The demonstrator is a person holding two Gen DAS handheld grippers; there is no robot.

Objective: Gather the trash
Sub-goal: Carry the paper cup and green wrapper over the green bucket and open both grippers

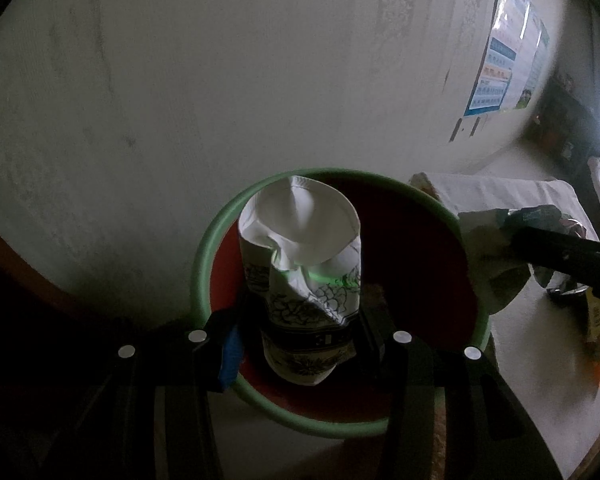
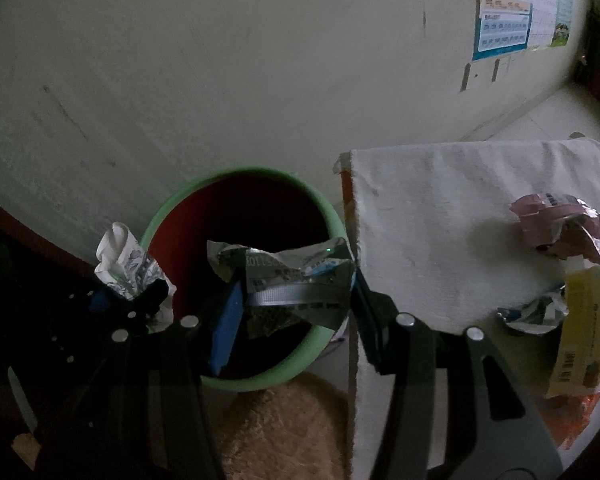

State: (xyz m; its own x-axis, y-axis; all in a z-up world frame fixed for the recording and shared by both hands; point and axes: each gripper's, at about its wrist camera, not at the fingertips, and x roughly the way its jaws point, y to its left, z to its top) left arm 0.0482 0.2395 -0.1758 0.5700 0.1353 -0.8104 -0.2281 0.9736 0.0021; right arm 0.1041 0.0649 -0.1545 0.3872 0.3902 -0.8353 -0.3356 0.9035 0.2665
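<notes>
My left gripper (image 1: 298, 328) is shut on a crushed white paper cup (image 1: 304, 268) with a dark flower print, held over the red bin with a green rim (image 1: 204, 248). My right gripper (image 2: 296, 300) is shut on a crumpled silver foil wrapper (image 2: 288, 280), held over the same bin (image 2: 160, 220). The right wrist view shows the left gripper (image 2: 140, 300) with the cup (image 2: 124, 260) at the bin's left edge. The right gripper's arm (image 1: 568, 248) with the wrapper (image 1: 532, 216) shows in the left wrist view.
A table under a white cloth (image 2: 440, 216) stands right of the bin. On it lie a pink crumpled wrapper (image 2: 560, 224), a yellow packet (image 2: 584, 328) and a silver wrapper (image 2: 536, 312). A tan fuzzy mat (image 2: 284, 428) lies before the bin. A pale wall (image 2: 220, 60) with posters (image 2: 504, 8) is behind.
</notes>
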